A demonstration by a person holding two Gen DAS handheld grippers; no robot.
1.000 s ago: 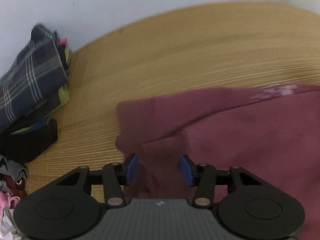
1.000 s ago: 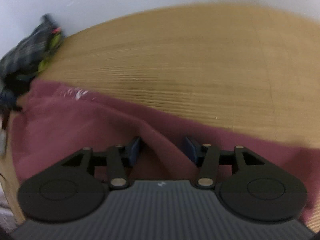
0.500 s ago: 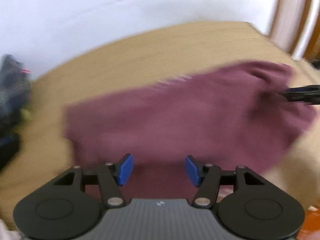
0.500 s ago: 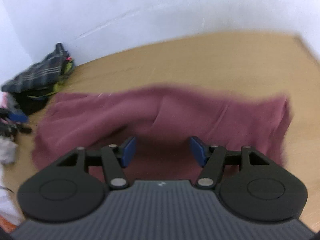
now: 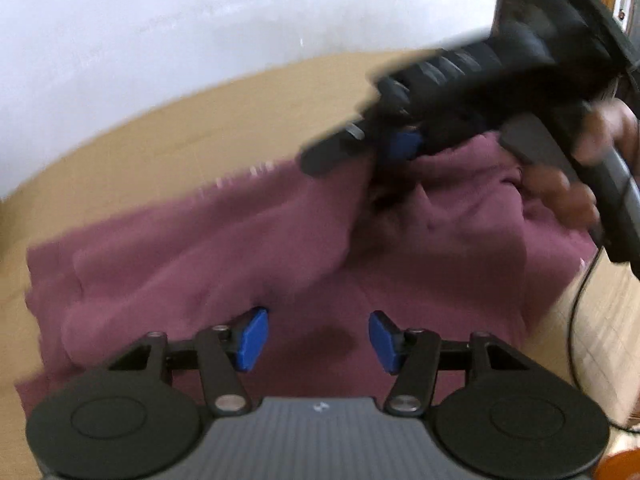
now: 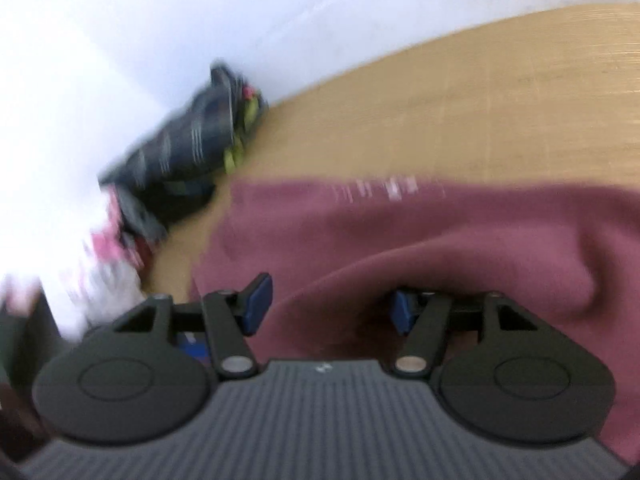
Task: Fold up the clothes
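Though blurred, maroon garment [image 6: 420, 240] bears unreadable white print [image 6: 384, 190], tongs [image 5: 316, 338] open

L tongs [image 5: 314, 338] apart, R tongs [image 6: 326, 312] prob. apart

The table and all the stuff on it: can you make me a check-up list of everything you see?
Surface: tan woven table, mostly bare behind the cloth.
Job's things: maroon garment spread out and rumpled, with a raised fold.
Clutter: pile of dark plaid and bright clothes at the wall; blurred.
Grippers: left gripper jaws open over the garment; right gripper jaws open with the fold between them.
Cables: a thin black cable hangs below the right hand.
Surroundings: white wall.
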